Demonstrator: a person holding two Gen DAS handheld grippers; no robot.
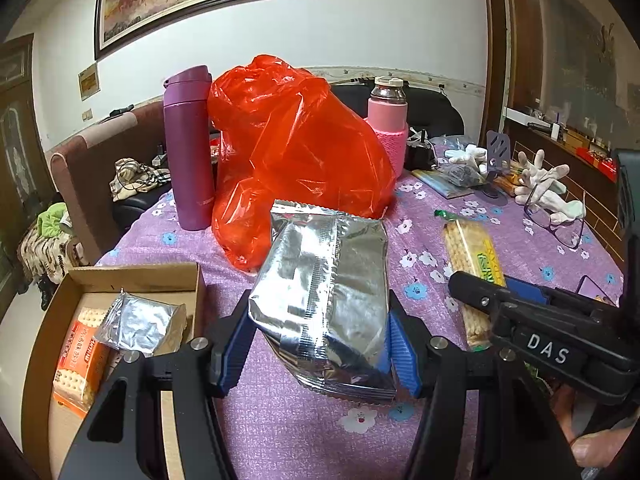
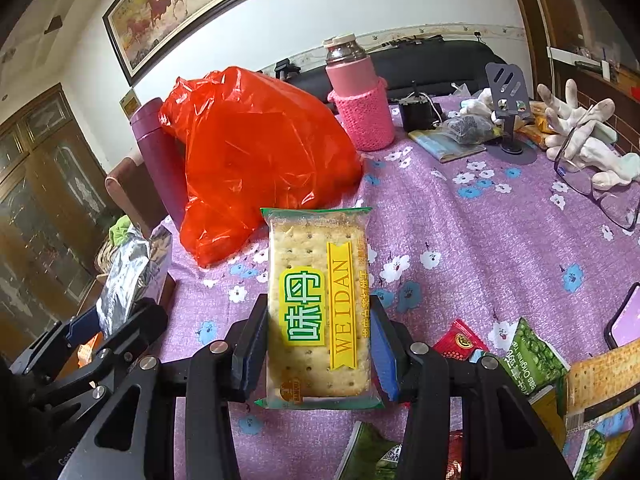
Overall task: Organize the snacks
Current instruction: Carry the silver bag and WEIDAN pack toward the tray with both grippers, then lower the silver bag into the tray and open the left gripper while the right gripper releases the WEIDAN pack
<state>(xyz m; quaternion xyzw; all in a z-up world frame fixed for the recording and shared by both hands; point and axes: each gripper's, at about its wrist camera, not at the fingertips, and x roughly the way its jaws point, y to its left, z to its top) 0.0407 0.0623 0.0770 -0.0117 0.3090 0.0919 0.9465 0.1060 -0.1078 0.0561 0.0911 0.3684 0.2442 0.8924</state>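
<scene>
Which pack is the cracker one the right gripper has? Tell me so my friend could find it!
Find the big red plastic bag on the purple flowered tablecloth. Just in front of it, the right gripper holds the cracker pack. It is see-through with a yellow "WEIDAN" ribbon, unlike the silver foil pack beside it.

silver snack pack (image 1: 324, 296): crinkled metallic foil, mirror-glossy, with crimped, serrated seams.
cracker pack (image 2: 318, 312): clear glossy plastic film over matt, pitted crackers.
left gripper (image 1: 320, 350): matt black hard plastic, ribbed blue pads that look rubbery, bright metal pins.
right gripper (image 2: 318, 350): same matt black body, ribbed blue pads.
red bag (image 1: 296, 152): thin translucent plastic, shiny and creased.
tablecloth (image 1: 440, 248): purple floral cloth, matt, finely textured.
cardboard box (image 1: 132, 276): plain brown card, dull.
purple flask (image 1: 188, 152): smooth satin finish, possibly coated metal.
pink bottle sleeve (image 2: 366, 120): knitted yarn, rough.
</scene>
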